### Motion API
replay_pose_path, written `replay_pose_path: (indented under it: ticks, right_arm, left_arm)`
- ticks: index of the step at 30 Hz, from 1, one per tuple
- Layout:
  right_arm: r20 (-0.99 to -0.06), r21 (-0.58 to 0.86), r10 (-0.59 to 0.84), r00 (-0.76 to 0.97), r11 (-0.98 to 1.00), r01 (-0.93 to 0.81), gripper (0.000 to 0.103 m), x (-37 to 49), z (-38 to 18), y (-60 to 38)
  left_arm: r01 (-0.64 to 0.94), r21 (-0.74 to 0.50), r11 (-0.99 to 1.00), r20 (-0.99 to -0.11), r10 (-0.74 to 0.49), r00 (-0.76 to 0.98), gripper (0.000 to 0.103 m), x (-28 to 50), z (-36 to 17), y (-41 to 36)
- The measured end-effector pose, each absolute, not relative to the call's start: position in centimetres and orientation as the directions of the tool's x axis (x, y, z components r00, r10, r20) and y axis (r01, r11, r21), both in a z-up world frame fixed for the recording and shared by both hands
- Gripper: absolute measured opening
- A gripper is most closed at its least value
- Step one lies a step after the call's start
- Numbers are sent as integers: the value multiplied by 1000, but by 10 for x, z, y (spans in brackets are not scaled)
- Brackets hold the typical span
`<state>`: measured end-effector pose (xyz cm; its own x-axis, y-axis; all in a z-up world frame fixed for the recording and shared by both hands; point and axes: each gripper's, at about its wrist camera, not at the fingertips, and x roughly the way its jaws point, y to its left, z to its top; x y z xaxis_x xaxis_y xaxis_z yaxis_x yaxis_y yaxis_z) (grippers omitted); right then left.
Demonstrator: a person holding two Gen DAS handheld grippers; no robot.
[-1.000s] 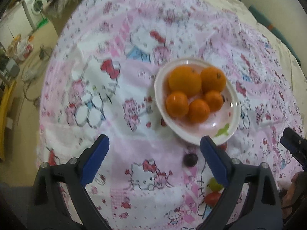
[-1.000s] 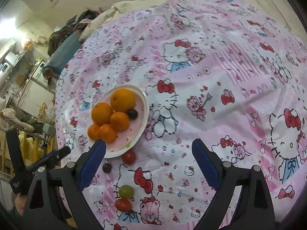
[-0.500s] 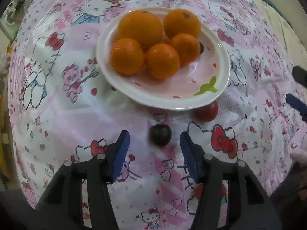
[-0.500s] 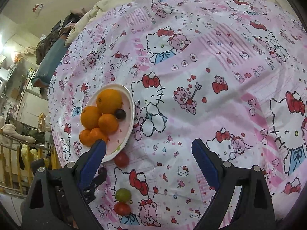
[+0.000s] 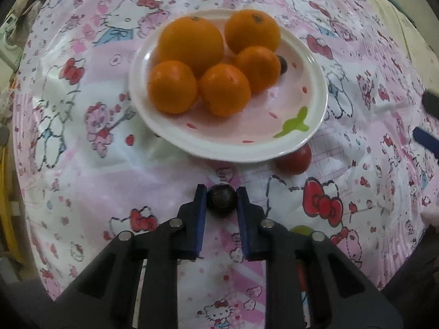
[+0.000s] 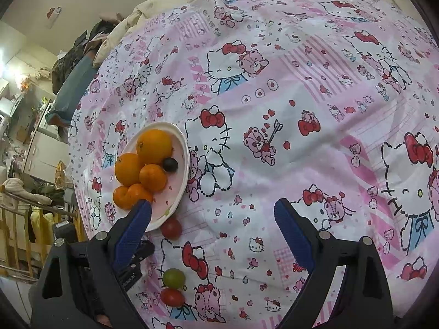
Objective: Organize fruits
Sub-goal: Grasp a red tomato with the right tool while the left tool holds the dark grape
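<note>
Dark grape (image 5: pixel 221 202): small, round, matte, clamped btwn left hand-held gripper (image 5: pixel 221 192) pads.

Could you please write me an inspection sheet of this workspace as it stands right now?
Surface: pink cartoon-print cloth, wrinkled.
Job's things: plate holds five oranges and one dark grape. On the cloth beside it: a red tomato at the plate's rim, a green tomato touching a second red tomato.
Clutter: nothing seen on the cloth.
Grippers: left hand-held gripper shut on a second dark grape, close to the cloth. Right hand-held gripper open, empty.
Cables: nothing seen.
Surroundings: bedding, cabinets and piled household items beyond the cloth.
</note>
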<state>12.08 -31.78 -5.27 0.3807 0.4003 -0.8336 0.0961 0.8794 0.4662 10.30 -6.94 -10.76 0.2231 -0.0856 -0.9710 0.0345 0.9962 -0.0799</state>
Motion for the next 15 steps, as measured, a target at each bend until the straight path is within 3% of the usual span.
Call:
replay_pose_path:
  ticks: [5, 11, 15]
  right_arm:
    - [-916, 287, 279, 288, 958, -15, 93, 121, -69, -285]
    - [-931, 256, 285, 228, 955, -150, 92, 119, -85, -250]
    - [-940, 240, 281, 192, 947, -212, 80, 120, -96, -230]
  left_arm:
    - [-16, -104, 994, -957, -96, 273, 18, 103, -84, -46]
    - [-78, -114, 990, -943, -83, 324, 18, 108, -65, -22]
    - [-105, -121, 987, -934, -78, 348, 18, 105, -58, -9]
